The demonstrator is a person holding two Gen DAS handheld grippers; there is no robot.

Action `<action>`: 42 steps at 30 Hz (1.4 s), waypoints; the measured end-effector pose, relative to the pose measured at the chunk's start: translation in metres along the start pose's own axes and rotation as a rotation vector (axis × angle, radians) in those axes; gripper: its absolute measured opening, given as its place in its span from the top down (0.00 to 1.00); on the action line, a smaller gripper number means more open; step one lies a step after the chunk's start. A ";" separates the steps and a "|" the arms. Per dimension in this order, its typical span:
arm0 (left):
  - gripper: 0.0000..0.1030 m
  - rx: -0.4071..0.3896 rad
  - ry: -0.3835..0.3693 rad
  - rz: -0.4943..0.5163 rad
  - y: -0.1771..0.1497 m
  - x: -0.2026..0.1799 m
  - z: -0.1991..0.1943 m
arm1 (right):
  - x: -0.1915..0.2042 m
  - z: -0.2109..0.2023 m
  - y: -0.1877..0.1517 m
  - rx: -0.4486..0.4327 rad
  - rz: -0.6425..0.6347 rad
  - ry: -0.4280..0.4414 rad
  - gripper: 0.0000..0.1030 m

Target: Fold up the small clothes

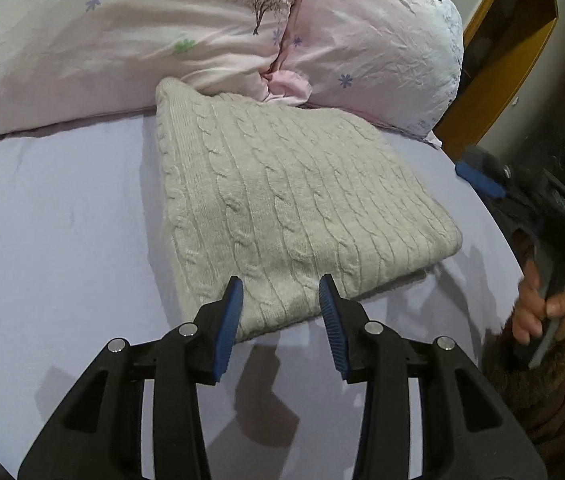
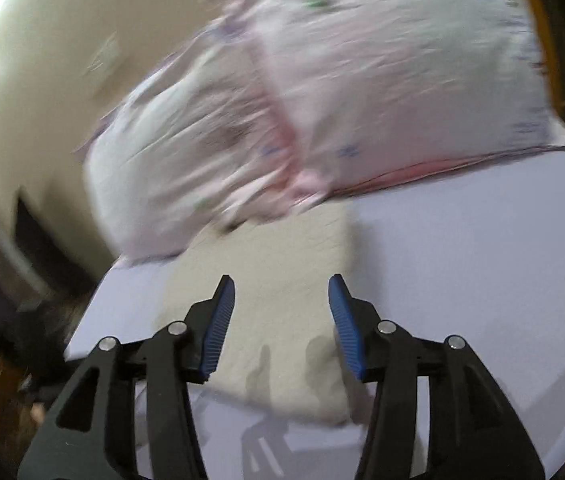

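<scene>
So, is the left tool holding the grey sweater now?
No, the left tool is open above the folded sweater, gripping nothing.

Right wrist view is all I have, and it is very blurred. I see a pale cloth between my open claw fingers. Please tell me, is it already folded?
Observer: Yes. In the left wrist view the cable-knit sweater lies as a neat folded rectangle on the lavender sheet.
Operator: Is the left claw holding it?
Observer: No. The left claw is open over the sweater's near edge, nothing between its fingers.
Operator: Does the sweater touch anything behind?
Observer: Its far corner is tucked under the floral pillows.
Operator: Can you see my right claw from there?
Observer: Yes, the right claw shows at the bed's right edge, off the sweater, with the hand on its handle.
</scene>
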State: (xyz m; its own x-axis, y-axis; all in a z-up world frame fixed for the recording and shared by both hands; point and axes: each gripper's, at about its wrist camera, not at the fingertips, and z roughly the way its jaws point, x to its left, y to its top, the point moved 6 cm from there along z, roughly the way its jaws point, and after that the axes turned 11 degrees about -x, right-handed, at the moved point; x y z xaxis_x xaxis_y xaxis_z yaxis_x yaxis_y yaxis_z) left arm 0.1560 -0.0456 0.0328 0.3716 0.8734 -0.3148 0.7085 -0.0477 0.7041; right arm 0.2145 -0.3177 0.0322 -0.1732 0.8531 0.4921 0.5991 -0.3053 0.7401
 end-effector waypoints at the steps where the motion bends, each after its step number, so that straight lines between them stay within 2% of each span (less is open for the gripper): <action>1: 0.57 -0.003 0.004 -0.004 -0.001 0.000 -0.003 | 0.000 0.007 -0.013 0.049 -0.012 -0.011 0.56; 3: 0.52 -0.013 0.026 -0.019 -0.005 -0.002 -0.008 | -0.020 0.040 -0.049 0.215 -0.025 -0.110 0.56; 4: 0.49 -0.020 0.037 -0.024 -0.008 -0.002 -0.013 | -0.025 0.040 -0.050 0.173 -0.042 -0.118 0.58; 5: 0.35 -0.031 0.071 -0.027 -0.012 -0.002 -0.019 | -0.026 0.038 -0.049 0.169 -0.041 -0.114 0.59; 6: 0.15 -0.043 0.114 -0.026 -0.015 0.000 -0.025 | -0.024 0.030 -0.046 0.163 -0.009 -0.099 0.58; 7: 0.09 -0.061 0.164 -0.024 -0.017 0.002 -0.031 | -0.023 0.022 -0.042 0.144 0.000 -0.089 0.49; 8: 0.07 -0.088 0.219 -0.020 -0.019 0.005 -0.037 | -0.018 0.009 -0.039 0.111 -0.015 -0.084 0.23; 9: 0.05 -0.099 0.246 -0.020 -0.021 0.006 -0.040 | -0.014 0.000 -0.036 0.081 -0.032 -0.096 0.09; 10: 0.05 -0.100 0.253 -0.023 -0.023 0.007 -0.041 | -0.009 -0.013 -0.036 0.054 -0.050 -0.109 0.02; 11: 0.03 -0.091 0.261 -0.025 -0.025 0.008 -0.038 | -0.004 -0.025 -0.039 0.025 -0.077 -0.126 0.02; 13: 0.01 -0.071 0.300 -0.001 -0.027 0.008 -0.031 | 0.005 -0.031 -0.046 0.031 -0.107 -0.166 0.02; 15: 0.01 -0.050 0.349 0.028 -0.030 0.008 -0.024 | 0.007 -0.028 -0.060 0.082 -0.150 -0.241 0.02; 18: 0.01 -0.026 0.393 0.060 -0.034 0.010 -0.012 | 0.002 -0.016 -0.079 0.153 -0.199 -0.289 0.02; 22: 0.01 0.017 0.387 0.052 -0.043 0.013 -0.001 | 0.006 0.003 -0.092 0.212 -0.215 -0.301 0.02; 28: 0.01 0.016 0.422 0.084 -0.045 0.011 0.000 | 0.005 0.016 -0.104 0.250 -0.272 -0.371 0.02; 32: 0.01 0.012 0.424 0.085 -0.046 0.010 -0.001 | 0.003 0.017 -0.106 0.255 -0.291 -0.396 0.02; 42: 0.01 0.011 0.424 0.087 -0.046 0.009 -0.002 | 0.003 0.017 -0.107 0.255 -0.290 -0.396 0.02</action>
State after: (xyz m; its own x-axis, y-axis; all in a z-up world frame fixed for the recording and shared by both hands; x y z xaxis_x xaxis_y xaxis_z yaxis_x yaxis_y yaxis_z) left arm 0.1254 -0.0342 -0.0015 0.1529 0.9876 0.0364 0.6925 -0.1333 0.7090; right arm 0.1635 -0.2753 -0.0533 -0.0814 0.9960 0.0377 0.7496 0.0363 0.6609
